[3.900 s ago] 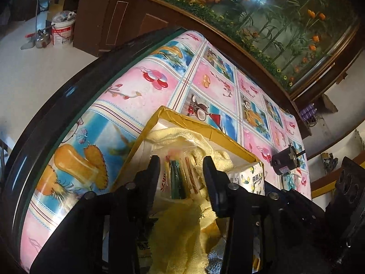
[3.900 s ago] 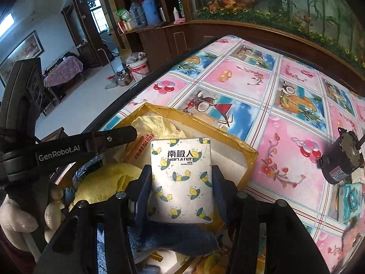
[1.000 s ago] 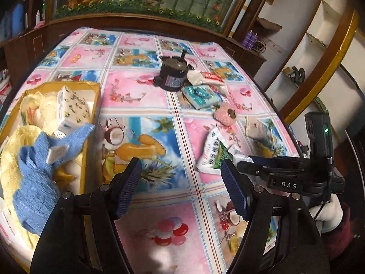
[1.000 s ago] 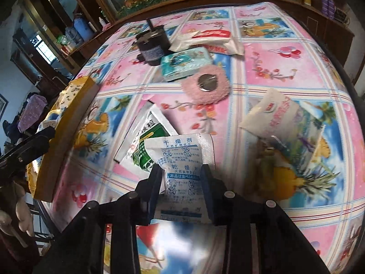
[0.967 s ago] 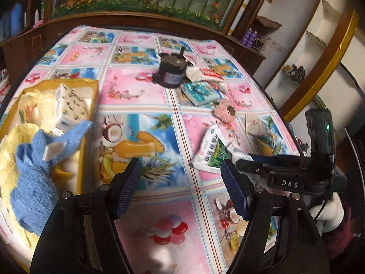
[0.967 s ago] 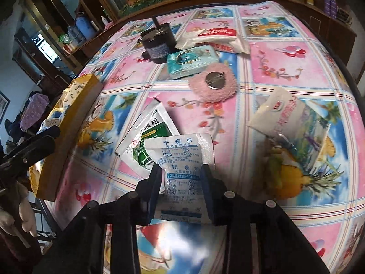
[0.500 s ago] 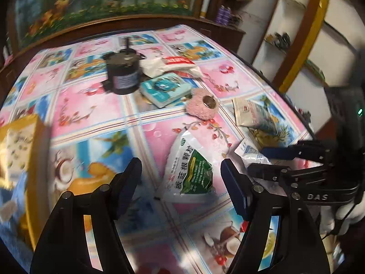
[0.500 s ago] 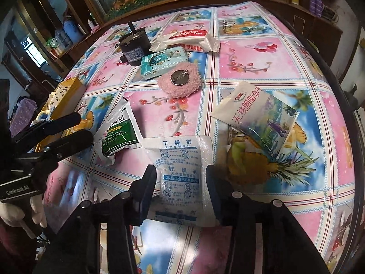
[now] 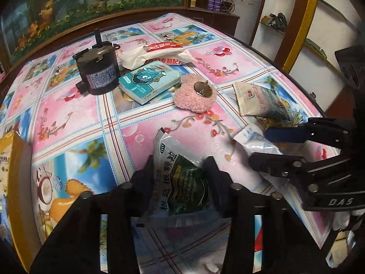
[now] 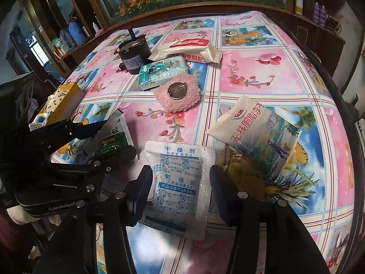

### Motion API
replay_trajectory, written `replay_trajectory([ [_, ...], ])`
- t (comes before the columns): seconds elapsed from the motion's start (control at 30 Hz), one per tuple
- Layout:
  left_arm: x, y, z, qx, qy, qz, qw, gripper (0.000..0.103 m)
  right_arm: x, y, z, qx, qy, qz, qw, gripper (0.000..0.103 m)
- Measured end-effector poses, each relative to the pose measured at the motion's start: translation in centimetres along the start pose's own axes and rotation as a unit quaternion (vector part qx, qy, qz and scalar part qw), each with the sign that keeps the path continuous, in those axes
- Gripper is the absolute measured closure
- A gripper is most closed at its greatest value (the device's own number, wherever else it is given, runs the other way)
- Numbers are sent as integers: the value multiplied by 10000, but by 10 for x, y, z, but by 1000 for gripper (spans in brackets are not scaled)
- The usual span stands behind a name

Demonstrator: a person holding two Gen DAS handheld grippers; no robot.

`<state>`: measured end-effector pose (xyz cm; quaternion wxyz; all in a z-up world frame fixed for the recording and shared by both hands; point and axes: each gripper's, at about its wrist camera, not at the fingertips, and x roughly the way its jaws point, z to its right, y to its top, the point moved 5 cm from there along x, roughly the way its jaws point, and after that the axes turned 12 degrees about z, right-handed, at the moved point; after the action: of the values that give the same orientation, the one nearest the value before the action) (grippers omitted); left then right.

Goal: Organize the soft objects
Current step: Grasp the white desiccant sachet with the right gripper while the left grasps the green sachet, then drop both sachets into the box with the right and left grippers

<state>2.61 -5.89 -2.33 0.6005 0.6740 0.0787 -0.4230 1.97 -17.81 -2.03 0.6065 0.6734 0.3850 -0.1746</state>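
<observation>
**Two pouches, two claws on the fruit-print table**

Pink and blue cartoon squares cover the tablecloth [image 9: 68, 114], with a dark wooden cabinet and a painted flower panel behind it.

Left gripper [image 9: 180, 171] first: its jaws are closing around the green medicine sachet [image 9: 180, 173], fingers snug against both long edges, the foil crumpling between them. The sachet's long axis runs away from the camera, its top corner pointing toward the far side of the table. In the right wrist view the same sachet [image 10: 111, 139] sits between those dark fingers.

Right gripper [image 10: 180, 182] now: its jaws are opening, and the white desiccant pouch [image 10: 180, 182] lies flat between them, clear gaps on both sides. Its long axis also runs straight ahead along the fingers, printed heading at the far end.

Further out, a white snack bag [image 10: 257, 134] lies just right of the pouch, angled. Beyond sit a pink fluffy brooch [image 9: 195, 96], a teal tissue pack [image 9: 148, 82], a red-and-white packet [image 9: 157, 54] and a black motor [image 9: 97, 73]. A yellow box [image 9: 18, 182] edges the left.
</observation>
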Motion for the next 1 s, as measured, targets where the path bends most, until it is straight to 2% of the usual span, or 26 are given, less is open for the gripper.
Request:
replay_trajectory([
  [0.03, -1, 0, 0, -32, 5, -6, 10000, 64, 1, 0, -1, -44, -35, 15, 10000, 52],
  [0.07, -2, -2, -2, -89, -10, -5, 10000, 65, 0, 0, -3, -76, -49, 39, 10000, 62],
  [0.17, -12, -4, -6, -367, -146, 29, 9992, 65, -2, 0, -7, -15, 34, 114, 9999, 69],
  [0.4, -71, -2, -13, -793, -263, 557, 9949, 65, -19, -2, -18, 119, 248, 213, 9994, 78],
  [0.53, -114, -3, -28, -1131, -222, 899, 9893, 65, -33, 2, -34, 96, 411, 371, 9984, 82],
  [0.63, -144, -9, -49, -1385, -31, 1119, 9840, 65, -41, 7, -53, 24, 597, 467, 9971, 85],
  [0.8, -197, -30, -99, -1760, 597, 1463, 9716, 65, -51, 17, -95, -257, 923, 645, 9933, 86],
  [1.0, -235, -69, -158, -2289, 1314, 1552, 9520, 65, -58, 33, -159, -637, 1476, 776, 9839, 86],
])
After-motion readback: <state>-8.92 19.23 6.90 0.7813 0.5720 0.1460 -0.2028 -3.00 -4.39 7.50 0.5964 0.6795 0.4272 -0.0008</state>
